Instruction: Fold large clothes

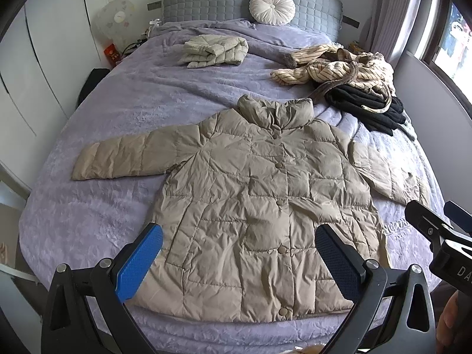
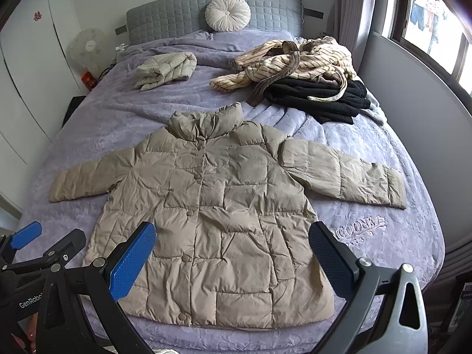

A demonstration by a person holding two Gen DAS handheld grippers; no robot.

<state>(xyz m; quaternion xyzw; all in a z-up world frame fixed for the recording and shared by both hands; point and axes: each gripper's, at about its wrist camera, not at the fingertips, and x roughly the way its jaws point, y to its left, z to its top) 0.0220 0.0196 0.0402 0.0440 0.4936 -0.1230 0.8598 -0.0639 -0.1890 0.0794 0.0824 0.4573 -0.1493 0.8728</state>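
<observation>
A tan quilted puffer jacket (image 1: 259,200) lies flat and buttoned, front up, on the purple bedspread (image 1: 124,109), both sleeves spread out; it also shows in the right wrist view (image 2: 224,221). My left gripper (image 1: 239,262) is open and empty, held above the jacket's hem. My right gripper (image 2: 233,262) is open and empty above the hem too. The right gripper shows at the right edge of the left wrist view (image 1: 439,224), and the left gripper at the left edge of the right wrist view (image 2: 44,242).
A folded cream puffer (image 1: 215,50) lies near the headboard. A striped beige garment (image 1: 333,65) lies heaped on black clothing (image 1: 371,106) at the far right. A round cushion (image 1: 271,7) leans on the grey headboard. A fan (image 1: 116,20) and wardrobe stand left; a window is right.
</observation>
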